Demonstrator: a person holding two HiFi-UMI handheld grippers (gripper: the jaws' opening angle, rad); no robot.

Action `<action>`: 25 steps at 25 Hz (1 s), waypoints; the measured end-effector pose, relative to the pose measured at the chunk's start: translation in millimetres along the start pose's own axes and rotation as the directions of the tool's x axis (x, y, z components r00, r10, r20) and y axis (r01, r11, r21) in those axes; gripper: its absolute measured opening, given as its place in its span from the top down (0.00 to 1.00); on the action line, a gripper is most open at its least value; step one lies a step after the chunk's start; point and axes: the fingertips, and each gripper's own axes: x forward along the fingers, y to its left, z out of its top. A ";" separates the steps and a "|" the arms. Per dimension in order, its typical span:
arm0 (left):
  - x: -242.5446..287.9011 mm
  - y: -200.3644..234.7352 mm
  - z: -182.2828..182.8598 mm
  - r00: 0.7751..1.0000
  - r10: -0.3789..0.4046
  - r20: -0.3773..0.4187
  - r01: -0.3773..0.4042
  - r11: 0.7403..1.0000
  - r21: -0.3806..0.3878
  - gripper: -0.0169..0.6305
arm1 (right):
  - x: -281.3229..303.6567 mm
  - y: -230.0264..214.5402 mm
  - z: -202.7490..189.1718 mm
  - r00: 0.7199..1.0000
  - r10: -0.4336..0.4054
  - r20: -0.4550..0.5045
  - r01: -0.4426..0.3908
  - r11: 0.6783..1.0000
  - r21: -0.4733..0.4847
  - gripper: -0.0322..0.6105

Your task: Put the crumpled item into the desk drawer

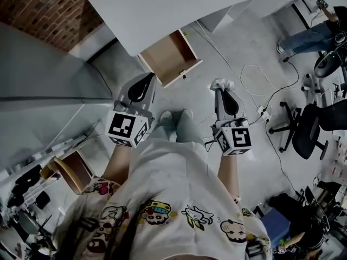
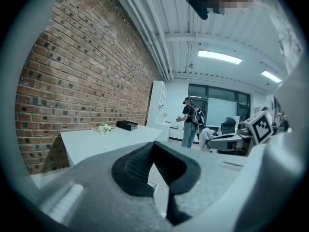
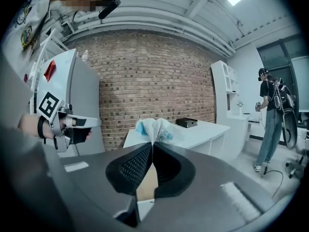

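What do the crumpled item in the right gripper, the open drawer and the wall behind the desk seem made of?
Crumpled item: probably thin paper or plastic film, white with blue print, sharply creased.
Drawer: likely wood or board, matt tan inside.
Wall: bare brick, red-brown courses with mortar lines.

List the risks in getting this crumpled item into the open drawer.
1. The right gripper pinches the crumpled item only at its tips, with most of it bulging beyond, so it may slip out on the way.
2. The drawer sits partly under the edge of the desk, so a high approach could knock that edge.
3. A cable loops over the floor nearby, a possible snag underfoot.
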 end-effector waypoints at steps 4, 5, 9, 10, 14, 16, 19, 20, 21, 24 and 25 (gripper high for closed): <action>2.8 10.3 -7.4 1.000 0.025 -0.015 -0.026 0.999 -0.020 0.98 | 18.0 -3.5 -2.2 0.999 0.022 -0.024 -0.022 1.000 -0.005 0.93; 3.6 13.9 -8.9 0.999 0.035 -0.016 -0.036 0.999 -0.024 0.98 | 23.4 -4.6 -3.1 0.999 0.028 -0.029 -0.029 1.000 -0.006 0.93; 10.2 31.5 -11.2 0.996 0.089 -0.012 -0.089 0.995 -0.040 0.98 | 50.3 -11.0 -5.2 0.997 0.062 -0.047 -0.063 0.998 -0.011 0.93; 13.1 36.4 -10.8 0.995 0.103 -0.011 -0.103 0.994 -0.043 0.97 | 58.6 -12.7 -4.4 0.996 0.075 -0.049 -0.075 0.997 -0.013 0.93; 32.7 56.7 -5.7 0.986 0.165 -0.005 -0.165 0.985 -0.051 0.98 | 99.6 -21.6 2.8 0.988 0.144 -0.055 -0.146 0.989 -0.025 0.93; 45.3 66.1 0.3 0.980 0.198 0.000 -0.198 0.979 -0.053 0.98 | 121.4 -27.6 7.5 0.981 0.183 -0.063 -0.185 0.982 -0.030 0.93; 66.6 81.5 12.8 0.969 0.246 0.009 -0.245 0.968 -0.058 0.98 | 156.2 -35.8 18.6 0.967 0.245 -0.073 -0.248 0.968 -0.042 0.93; 73.4 86.7 17.0 0.965 0.263 0.011 -0.262 0.963 -0.059 0.98 | 167.5 -38.0 22.8 0.961 0.266 -0.076 -0.270 0.962 -0.046 0.93; 80.1 91.7 21.1 0.960 0.281 0.014 -0.279 0.958 -0.060 0.97 | 178.5 -40.3 26.9 0.955 0.287 -0.078 -0.291 0.955 -0.050 0.93; 101.3 103.5 31.7 0.946 0.323 0.023 -0.321 0.945 -0.063 0.97 | 208.0 -49.4 37.8 0.937 0.339 -0.080 -0.344 0.937 -0.060 0.93; 108.3 106.4 33.7 0.942 0.335 0.023 -0.333 0.941 -0.064 0.98 | 216.8 -53.0 40.5 0.932 0.354 -0.081 -0.359 0.931 -0.063 0.93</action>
